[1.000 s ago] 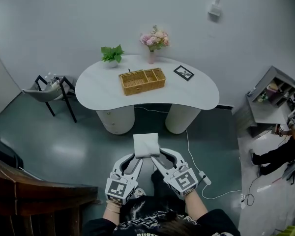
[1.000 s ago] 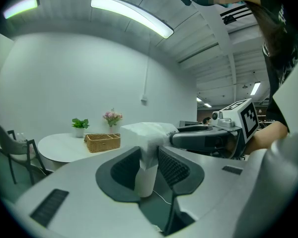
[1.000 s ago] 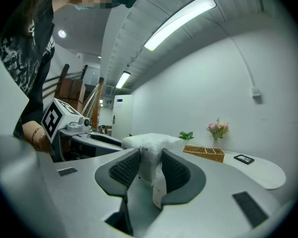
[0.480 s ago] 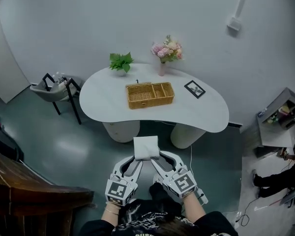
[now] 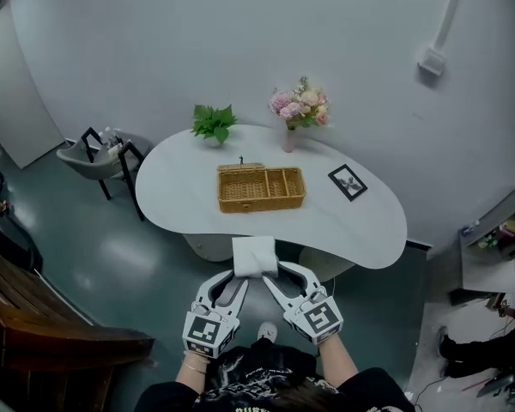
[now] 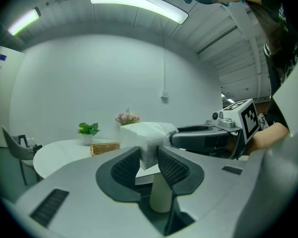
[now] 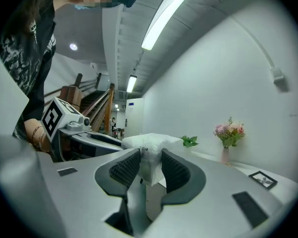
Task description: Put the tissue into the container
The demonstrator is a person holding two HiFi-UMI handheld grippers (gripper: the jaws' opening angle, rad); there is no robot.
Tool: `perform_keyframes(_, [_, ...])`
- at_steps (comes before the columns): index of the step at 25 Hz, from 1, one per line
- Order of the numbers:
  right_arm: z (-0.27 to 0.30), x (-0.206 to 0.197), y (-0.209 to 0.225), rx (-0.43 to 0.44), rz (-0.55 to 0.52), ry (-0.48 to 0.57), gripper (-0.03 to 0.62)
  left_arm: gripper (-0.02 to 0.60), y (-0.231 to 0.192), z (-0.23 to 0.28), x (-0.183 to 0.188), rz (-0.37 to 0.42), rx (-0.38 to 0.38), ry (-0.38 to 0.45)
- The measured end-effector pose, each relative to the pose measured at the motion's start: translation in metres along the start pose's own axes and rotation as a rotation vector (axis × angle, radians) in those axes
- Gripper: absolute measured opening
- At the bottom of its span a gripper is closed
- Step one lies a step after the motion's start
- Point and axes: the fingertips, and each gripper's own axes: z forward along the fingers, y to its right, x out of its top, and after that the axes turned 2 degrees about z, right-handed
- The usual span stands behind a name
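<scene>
1. The left gripper (image 5: 237, 275) has its jaws clamped on the left edge of the tissue (image 5: 254, 255). The right gripper (image 5: 273, 275) has its jaws clamped on the right edge. In each gripper view the ribbed pads press into the white wrapping, and neither grip looks any different from a second ago.
2. The tissue, a soft white pack, hangs between the two grippers in the air in front of the person. It is roughly level and touches nothing else, and it has not slipped or sagged between the jaws.
3. The surroundings are what has changed. A second ago the head view shows a stretch of floor between the pack and the bench (image 5: 185, 197). Now the pack's far edge overlaps the bench's near rim in that view, so the person has carried it forward with both hands together.
4. The container (image 5: 261, 188), a woven basket with dividers, sits in the middle of the bench. It is still clearly apart from the pack and looks empty.
5. Judged from this, the carry is nearly over. What remains is to reach out over the bench, lower the pack into the basket's larger section and let both pairs of jaws open.
</scene>
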Motion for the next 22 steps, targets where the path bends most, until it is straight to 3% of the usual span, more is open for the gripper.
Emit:
perform_keyframes(3, [0.006,0.002,0.025,0.048,-0.033,0.048,0.156,0.127,-0.001,0.025,0.005,-0.005,0.028,-0.001])
perform_keyframes(9, [0.014,-0.003,0.059,0.090,-0.020,0.015,0.156,0.127,-0.004,0.058,0.011,-0.003,0.068,-0.015])
perform_keyframes(18, [0.034,0.000,0.082,0.114,0.009,0.010,0.155,0.127,-0.021,0.082,0.017,0.008,0.089,-0.042])
perform_keyframes(22, [0.050,-0.001,0.092,0.113,-0.026,0.044,0.155,0.127,-0.036,0.094,0.020,0.004,0.091,-0.039])
